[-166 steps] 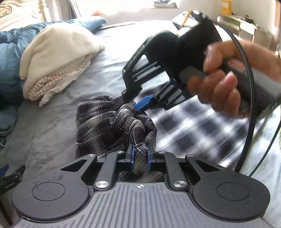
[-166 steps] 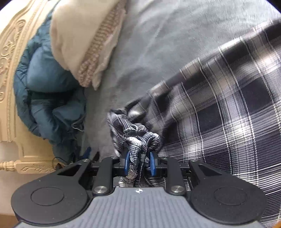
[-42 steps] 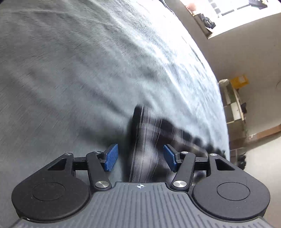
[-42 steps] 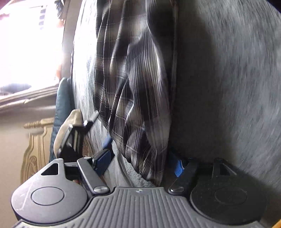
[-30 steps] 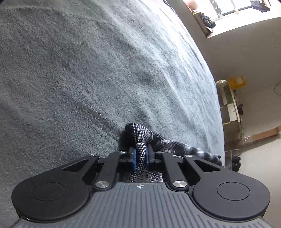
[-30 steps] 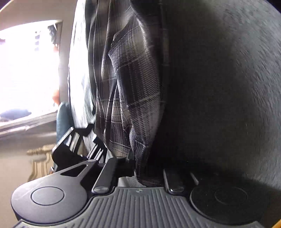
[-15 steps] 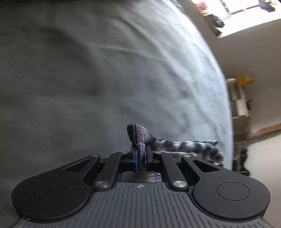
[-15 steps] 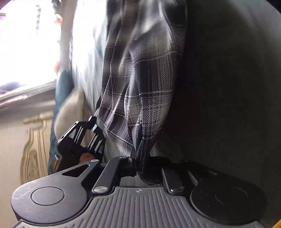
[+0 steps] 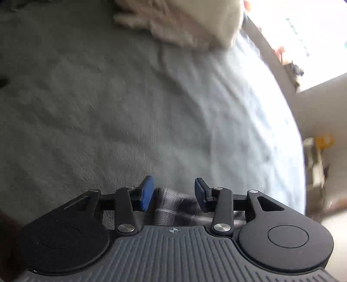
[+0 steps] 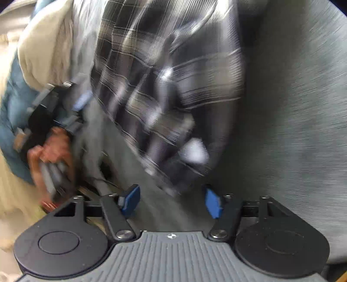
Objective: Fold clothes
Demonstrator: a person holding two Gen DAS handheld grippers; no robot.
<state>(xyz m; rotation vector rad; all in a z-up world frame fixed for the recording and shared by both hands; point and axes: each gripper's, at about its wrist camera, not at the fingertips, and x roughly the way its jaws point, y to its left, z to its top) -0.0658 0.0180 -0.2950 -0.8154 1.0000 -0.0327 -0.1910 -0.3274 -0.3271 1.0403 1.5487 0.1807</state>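
Note:
A black-and-white plaid garment [image 10: 164, 95] lies in a blurred heap on the grey bed cover, just ahead of my right gripper [image 10: 171, 200]. That gripper is open, its blue pads apart with nothing between them. My left gripper [image 9: 174, 193] is open too; a corner of the plaid garment [image 9: 175, 208] lies loose between and below its blue pads. In the right wrist view the left gripper [image 10: 60, 106] and the hand [image 10: 52, 147] holding it show at the left edge of the garment.
The grey bed cover [image 9: 108, 97] fills most of both views. A cream knitted blanket [image 9: 184, 19] lies at the head of the bed, over a blue quilt [image 10: 13, 104]. A bright window and shelves [image 9: 314, 156] stand beyond the bed's far edge.
Both grippers were shut on the plaid garment half a second ago and have now opened. The garment has dropped onto the bed, and both cameras have swung.

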